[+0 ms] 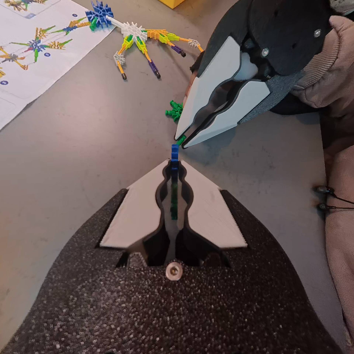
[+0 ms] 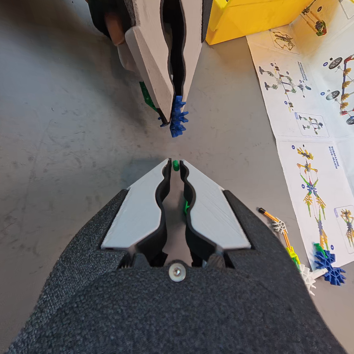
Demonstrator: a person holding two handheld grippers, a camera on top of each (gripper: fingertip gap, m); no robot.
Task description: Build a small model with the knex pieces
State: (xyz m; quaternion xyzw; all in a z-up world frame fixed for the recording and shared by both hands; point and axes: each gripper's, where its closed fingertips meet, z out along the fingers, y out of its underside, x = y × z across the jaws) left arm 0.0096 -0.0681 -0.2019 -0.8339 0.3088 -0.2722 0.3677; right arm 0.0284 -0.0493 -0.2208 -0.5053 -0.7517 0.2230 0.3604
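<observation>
My left gripper point(image 1: 174, 160) is shut on a blue snowflake connector point(image 1: 174, 153), held edge-on, with green pieces behind it between the fingers. It also shows in the right wrist view point(image 2: 175, 115), where the blue connector point(image 2: 179, 119) sticks out below the tips. My right gripper point(image 2: 175, 160) is shut on a short green rod point(image 2: 175, 165). In the left wrist view the right gripper point(image 1: 181, 140) comes in from the upper right, and its green rod point(image 1: 181, 141) points at the blue connector's top, touching or almost touching it.
A part-built model point(image 1: 138, 38) of yellow, green, purple and white rods lies on the grey table point(image 1: 76, 153), also in the right wrist view point(image 2: 298, 256). A printed instruction sheet point(image 1: 28, 47) lies left. A yellow box point(image 2: 249, 19) stands behind. Loose green pieces point(image 1: 174, 113) lie near the right gripper. The grippers are tip to tip, or close to it. About 15 centimeters separates my right fingertips from the part-built model point(image 1: 138, 38).
</observation>
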